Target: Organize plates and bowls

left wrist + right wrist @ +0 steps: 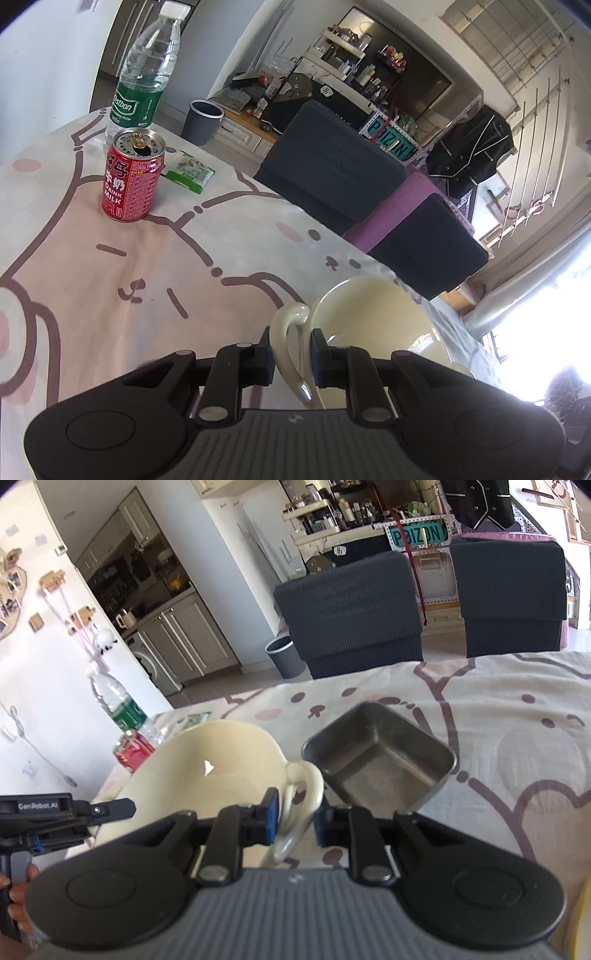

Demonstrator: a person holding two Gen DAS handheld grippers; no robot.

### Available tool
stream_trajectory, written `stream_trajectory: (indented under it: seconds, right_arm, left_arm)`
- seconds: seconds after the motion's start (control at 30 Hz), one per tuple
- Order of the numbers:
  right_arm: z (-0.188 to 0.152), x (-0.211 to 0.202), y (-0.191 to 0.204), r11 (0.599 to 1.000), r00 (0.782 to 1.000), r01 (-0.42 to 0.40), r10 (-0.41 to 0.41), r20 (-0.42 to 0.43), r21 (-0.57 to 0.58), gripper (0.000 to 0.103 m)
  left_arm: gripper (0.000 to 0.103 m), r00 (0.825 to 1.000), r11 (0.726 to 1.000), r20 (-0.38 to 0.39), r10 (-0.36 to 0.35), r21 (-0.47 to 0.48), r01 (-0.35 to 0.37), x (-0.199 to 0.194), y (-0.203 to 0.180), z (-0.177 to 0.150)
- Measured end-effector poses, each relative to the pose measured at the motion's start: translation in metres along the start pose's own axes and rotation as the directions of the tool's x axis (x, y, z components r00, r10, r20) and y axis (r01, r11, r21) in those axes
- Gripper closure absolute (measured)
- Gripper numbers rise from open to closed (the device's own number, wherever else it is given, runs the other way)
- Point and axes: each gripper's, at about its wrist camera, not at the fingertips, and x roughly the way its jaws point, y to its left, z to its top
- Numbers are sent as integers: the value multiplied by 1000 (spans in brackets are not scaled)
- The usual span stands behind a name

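Right wrist view: both grippers' fingers (271, 814) straddle the cream bowl's (207, 760) handles, clamping unclear; lift level, clearing the steel tray (380, 760) at centre.

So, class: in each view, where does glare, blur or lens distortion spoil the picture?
Left wrist view: the window at lower right is blown out white, and the fisheye bends the bottle and walls. Right wrist view: a small glint sits inside the cream bowl; the can behind it looks soft, and the edges curve.
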Motion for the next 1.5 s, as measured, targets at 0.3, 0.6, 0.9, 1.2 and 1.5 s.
stream_trajectory:
  seconds: [0.3, 0.6, 0.9, 1.2, 1.5]
  right_arm:
    - [-4, -57, 2, 1000, 998, -18, 17, 56, 12, 82]
    - [-20, -112, -2, 999, 993, -16, 12, 117, 33, 83]
    - [-41, -151, -10, 998, 988, -20, 9, 156, 66, 84]
    - [-68, -159, -21, 995, 989, -27, 12, 148, 100, 84]
    - [-81, -141, -24, 993, 999, -13, 8, 41, 119, 84]
  left_arm:
    - [84, 997, 998, 38, -67, -11, 67, -39, -22, -19]
    - [86, 986, 987, 62, -157, -15, 158, -73, -44, -44]
    - [88, 964, 965, 54, -259, -13, 260, -94, -52, -72]
    - [88, 961, 961, 3, -276, -22, 276, -92, -38, -96]
    - [88, 971, 972, -69, -227, -76, 222, -72, -16, -101]
